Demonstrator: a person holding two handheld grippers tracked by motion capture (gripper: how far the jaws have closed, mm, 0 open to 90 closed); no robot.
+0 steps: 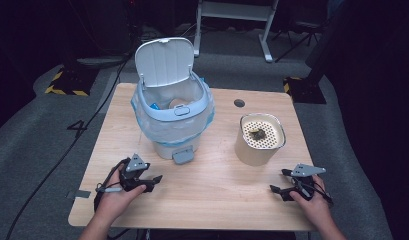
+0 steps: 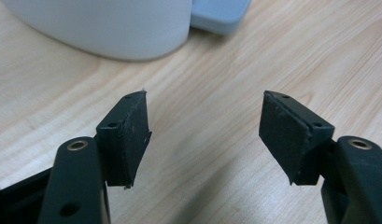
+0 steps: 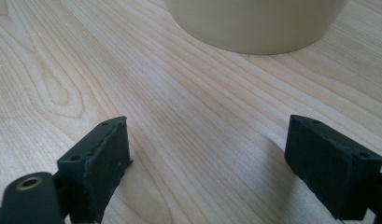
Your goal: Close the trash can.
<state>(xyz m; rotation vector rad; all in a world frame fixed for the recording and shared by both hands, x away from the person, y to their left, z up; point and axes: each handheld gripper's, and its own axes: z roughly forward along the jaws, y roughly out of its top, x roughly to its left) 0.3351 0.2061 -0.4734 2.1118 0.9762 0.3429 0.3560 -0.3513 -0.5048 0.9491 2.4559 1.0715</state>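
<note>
A pale blue-and-white step bin [image 1: 174,117] stands at the back left of the wooden table [image 1: 217,175], its lid up and a plastic liner folded over its rim. To the right stands a beige container [image 1: 260,138] topped by a perforated strainer with dark scraps in it. My left gripper [image 1: 153,180] rests near the front left edge, open and holding nothing; its jaws [image 2: 205,135] stand wide apart facing the bin's base [image 2: 109,28] and its pedal [image 2: 221,14]. Near the front right edge my right gripper [image 1: 279,181] is open too, jaws [image 3: 207,163] apart over bare wood below the beige container [image 3: 254,23].
A round cable hole [image 1: 239,103] sits at the table's back edge. Cables trail from each gripper off the front. Grey carpet surrounds the table, with a white stand frame [image 1: 232,20] and hazard-striped feet [image 1: 67,82] beyond it.
</note>
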